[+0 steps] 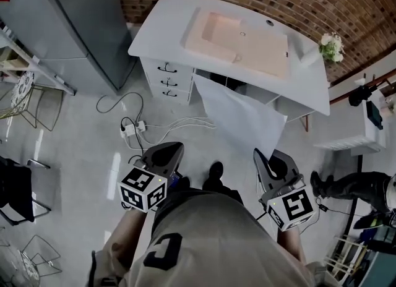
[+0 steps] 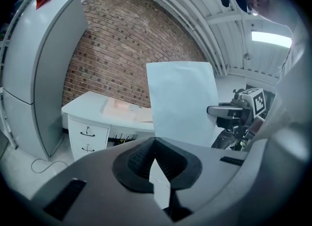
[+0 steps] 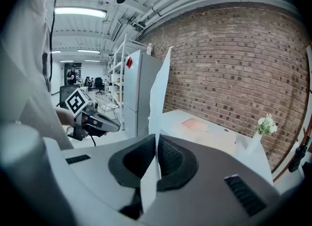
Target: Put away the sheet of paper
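A white sheet of paper point(image 1: 238, 115) hangs in the air in front of me, between me and the white desk point(image 1: 154, 29). In the left gripper view the sheet point(image 2: 181, 103) rises broad-side out of the jaws, and my left gripper point(image 2: 155, 154) is shut on its lower edge. In the right gripper view the same sheet point(image 3: 158, 88) stands nearly edge-on, with my right gripper point(image 3: 156, 148) shut on it. From the head view the left gripper point(image 1: 163, 156) and the right gripper point(image 1: 272, 165) sit low, either side of my body.
The desk carries a pink pad point(image 1: 238, 41) and has drawers point(image 1: 166, 78) at its left end. Flowers point(image 1: 332, 46) stand at its right end. A grey fridge point(image 1: 80, 20) is at the left, with cables and a power strip point(image 1: 130, 128) on the floor. Someone's legs point(image 1: 352, 187) lie at the right.
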